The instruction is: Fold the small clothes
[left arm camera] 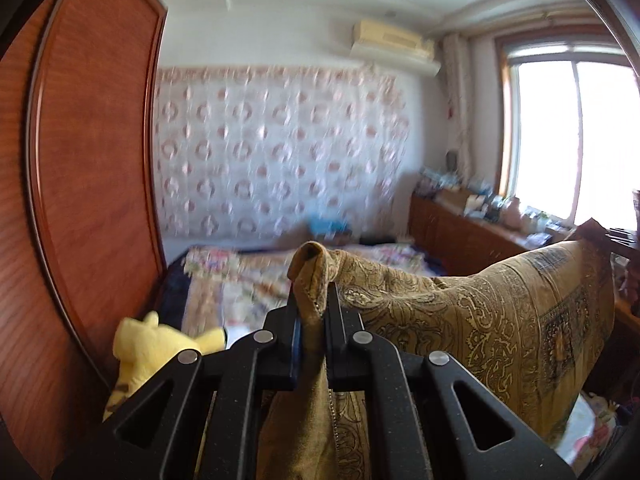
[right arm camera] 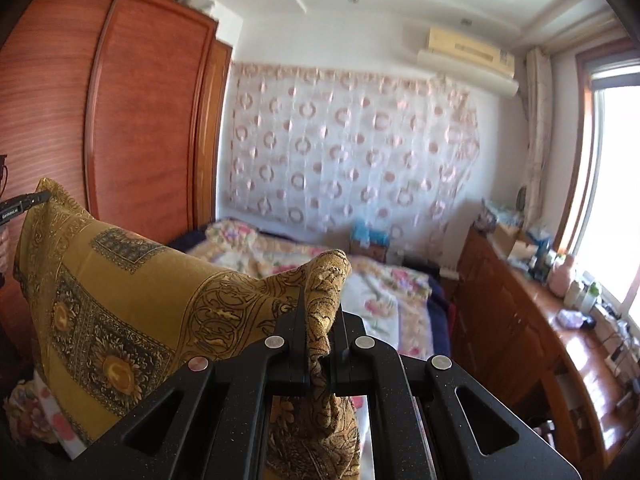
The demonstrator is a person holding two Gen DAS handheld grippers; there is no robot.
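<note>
While it is held up in the air above the bed, the mustard-gold cloth with dark paisley and square ornament (left arm camera: 500, 320) is stretched between the two claws. One corner of it is pinched in the left claw (left arm camera: 314, 300), whose black fingers are closed tight on the bunched fabric, a tuft of which is pushed out above the tips. The opposite corner is clamped in the right claw (right arm camera: 322, 312), whose fingers are likewise pressed together on a crumpled fold. From the right wrist view, the tip of the left claw is seen at the far left, gripping the distant corner. The cloth sags slightly between the two grips and hangs down below them. Beneath it, the bed with the floral quilt (right arm camera: 372, 280) is seen, its far edge lying against the curtained wall. A yellow plush toy (left arm camera: 156, 348) lies at the left edge of the bed, beside the reddish wooden wardrobe (left arm camera: 92, 152).
</note>
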